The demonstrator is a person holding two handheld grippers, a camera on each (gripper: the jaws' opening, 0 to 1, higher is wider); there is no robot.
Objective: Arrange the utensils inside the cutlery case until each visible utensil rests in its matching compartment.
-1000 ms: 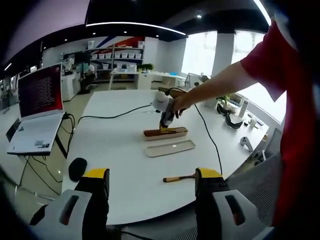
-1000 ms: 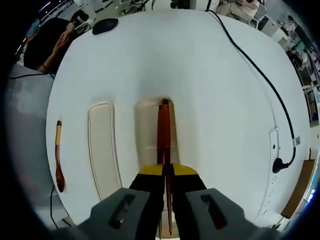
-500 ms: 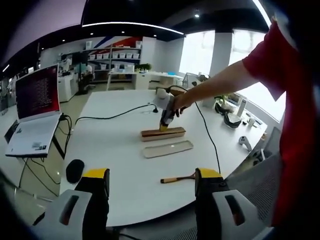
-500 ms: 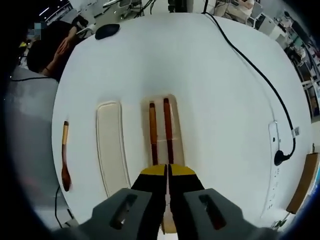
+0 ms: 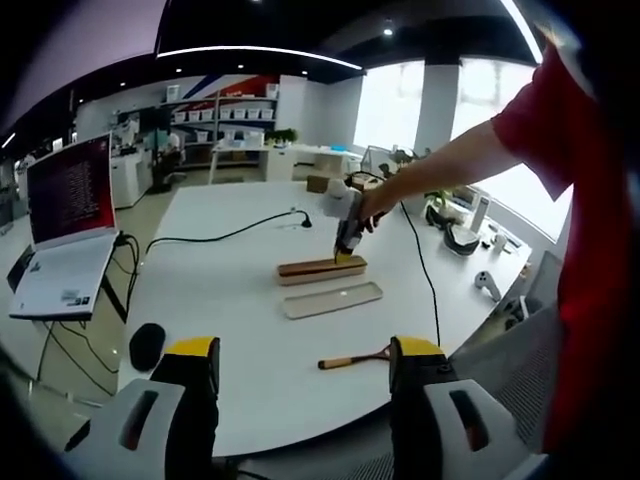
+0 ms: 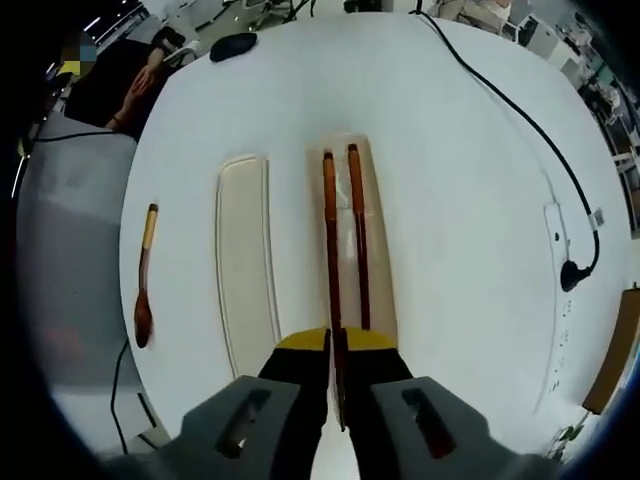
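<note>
In the right gripper view, going left to right across the white table (image 6: 460,200): a wooden spoon (image 6: 144,290) lies near the edge, well apart from the rest; then the cream lid (image 6: 246,260); then just beside it the open cutlery case (image 6: 380,230) with two chopsticks (image 6: 356,230) lying lengthwise inside. The right gripper (image 6: 334,345) sits at the case's near end, jaws pressed together — whether they pinch a chopstick tip I cannot tell. In the left gripper view, the left gripper (image 5: 302,360) hangs spread wide above the table's near edge — the spoon lies between its jaws farther off.
</note>
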